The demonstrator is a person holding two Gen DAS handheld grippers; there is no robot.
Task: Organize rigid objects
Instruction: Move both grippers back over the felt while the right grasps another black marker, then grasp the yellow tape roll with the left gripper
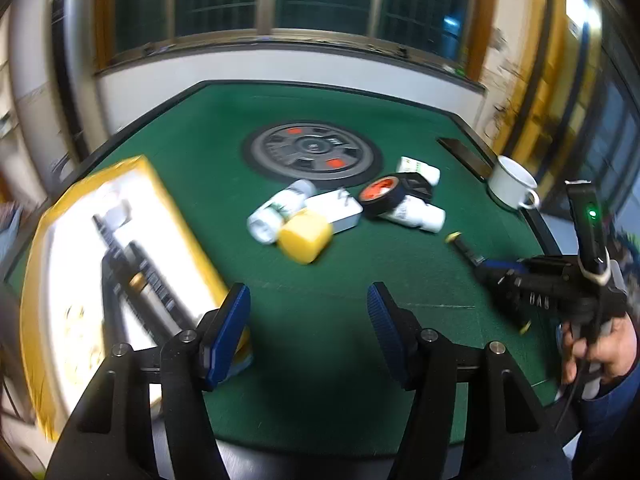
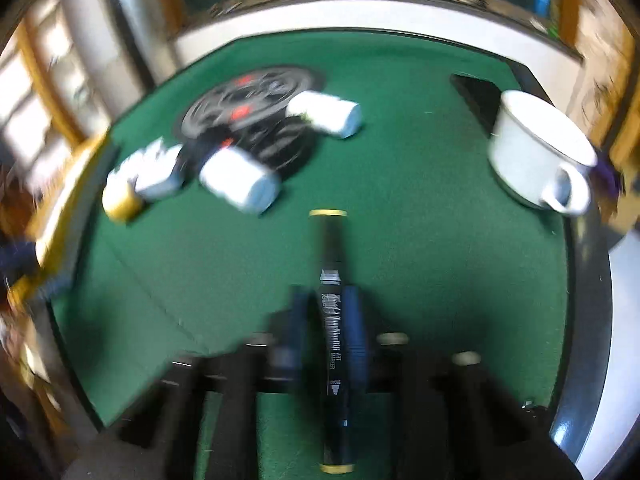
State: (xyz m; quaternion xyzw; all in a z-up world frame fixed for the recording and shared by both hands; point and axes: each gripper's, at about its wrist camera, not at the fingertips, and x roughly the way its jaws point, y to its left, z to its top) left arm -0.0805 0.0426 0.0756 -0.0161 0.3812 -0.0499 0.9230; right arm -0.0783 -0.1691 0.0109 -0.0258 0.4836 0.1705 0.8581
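My right gripper (image 2: 330, 320) is shut on a black marker (image 2: 332, 276) with yellow end caps, which lies lengthwise between the blue pads above the green table. From the left wrist view the marker (image 1: 464, 246) sticks out of the right gripper (image 1: 494, 268) toward a pile of things. The pile holds white bottles (image 1: 276, 210), a yellow block (image 1: 306, 238), a white box (image 1: 338, 210) and a black tape roll (image 1: 380, 196). My left gripper (image 1: 308, 320) stands open over bare felt with nothing between its pads.
A large yellow-edged box (image 1: 112, 260) lies at the table's left edge, close to my left finger. A white cup (image 2: 536, 148) stands at the right rim. A round dark disc (image 1: 312, 150) sits mid-table. A person's hand (image 1: 600, 344) holds the right gripper.
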